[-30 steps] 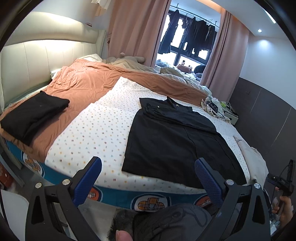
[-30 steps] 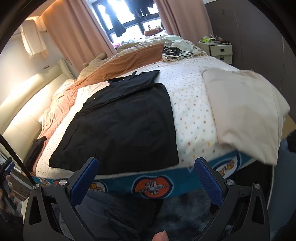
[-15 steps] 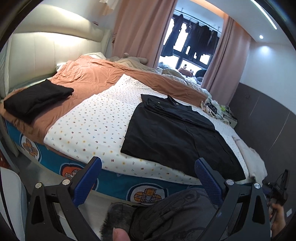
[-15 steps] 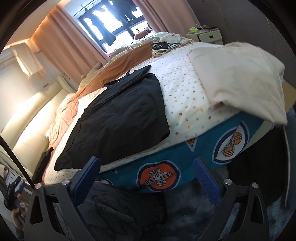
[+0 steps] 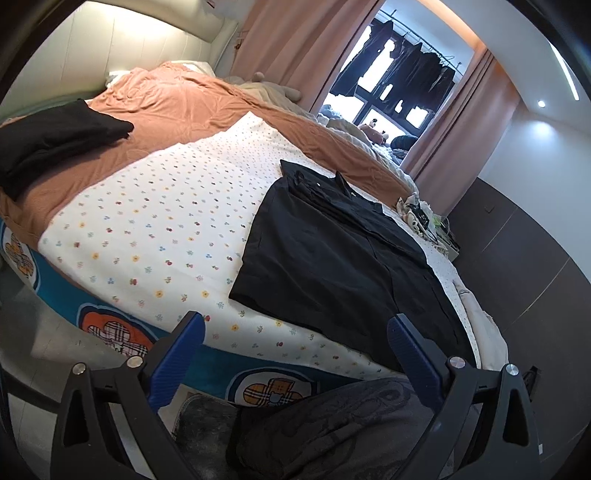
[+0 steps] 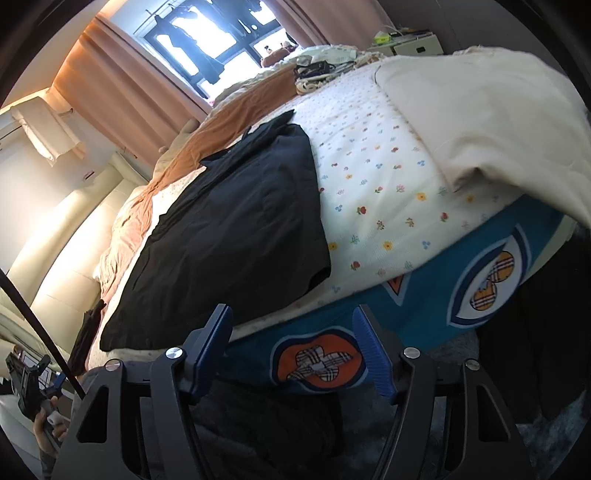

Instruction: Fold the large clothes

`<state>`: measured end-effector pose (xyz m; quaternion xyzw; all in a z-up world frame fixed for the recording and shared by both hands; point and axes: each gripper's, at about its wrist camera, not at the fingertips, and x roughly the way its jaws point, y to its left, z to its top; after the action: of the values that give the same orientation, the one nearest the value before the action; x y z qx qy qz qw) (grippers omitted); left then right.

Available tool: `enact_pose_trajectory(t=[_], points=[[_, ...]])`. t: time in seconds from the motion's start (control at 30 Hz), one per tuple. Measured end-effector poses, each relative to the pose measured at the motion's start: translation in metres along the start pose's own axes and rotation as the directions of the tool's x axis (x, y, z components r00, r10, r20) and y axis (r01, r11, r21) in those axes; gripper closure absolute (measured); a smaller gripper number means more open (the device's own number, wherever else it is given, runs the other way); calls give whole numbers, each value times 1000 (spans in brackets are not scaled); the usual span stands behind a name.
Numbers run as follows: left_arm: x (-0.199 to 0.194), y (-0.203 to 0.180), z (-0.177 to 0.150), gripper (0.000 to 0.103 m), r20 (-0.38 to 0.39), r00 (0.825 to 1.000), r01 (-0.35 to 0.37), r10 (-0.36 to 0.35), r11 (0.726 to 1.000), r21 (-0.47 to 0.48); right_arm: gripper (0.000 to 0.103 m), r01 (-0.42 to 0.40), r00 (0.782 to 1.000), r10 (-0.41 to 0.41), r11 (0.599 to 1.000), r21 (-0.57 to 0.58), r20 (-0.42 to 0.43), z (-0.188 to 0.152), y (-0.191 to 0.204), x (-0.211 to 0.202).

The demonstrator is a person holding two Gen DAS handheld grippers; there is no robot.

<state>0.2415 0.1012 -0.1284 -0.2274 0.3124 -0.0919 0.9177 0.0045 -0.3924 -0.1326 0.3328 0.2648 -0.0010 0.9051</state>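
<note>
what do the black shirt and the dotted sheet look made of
Black shirt: thin matte woven cloth, perhaps cotton; it lies flat with crisp seams and soft creases. Dotted sheet: matte white cloth with small printed flowers, probably cotton; its weave is too fine to tell.

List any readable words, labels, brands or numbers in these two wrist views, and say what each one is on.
No legible text in either view.
Black garment: a tiny pale mark at the collar, too small to read.
Bed skirt: plaid flower emblems, pictures only, no lettering.
Wall beside the headboard: a small label, too blurred to read.
Nightstand: a green item on top, too small to read any print.
</note>
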Motion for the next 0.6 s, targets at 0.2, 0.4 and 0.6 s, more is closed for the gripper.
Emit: enact_pose_trajectory(t=[0.2, 0.4, 0.6], points=[[39, 7, 6, 13, -52, 999, 2, -3, 1000, -13, 50, -25, 1000, 25, 999, 38, 9, 9, -11, 29], [80, 25, 15, 30, -112, 993, 16, -24, 997, -77, 62, -84, 996, 84, 996, 9, 42, 16, -7, 45], [109, 42, 24, 37, -160, 986, 22, -42, 992, -127, 62, -123, 991, 120, 992, 35, 60, 18, -13, 60]])
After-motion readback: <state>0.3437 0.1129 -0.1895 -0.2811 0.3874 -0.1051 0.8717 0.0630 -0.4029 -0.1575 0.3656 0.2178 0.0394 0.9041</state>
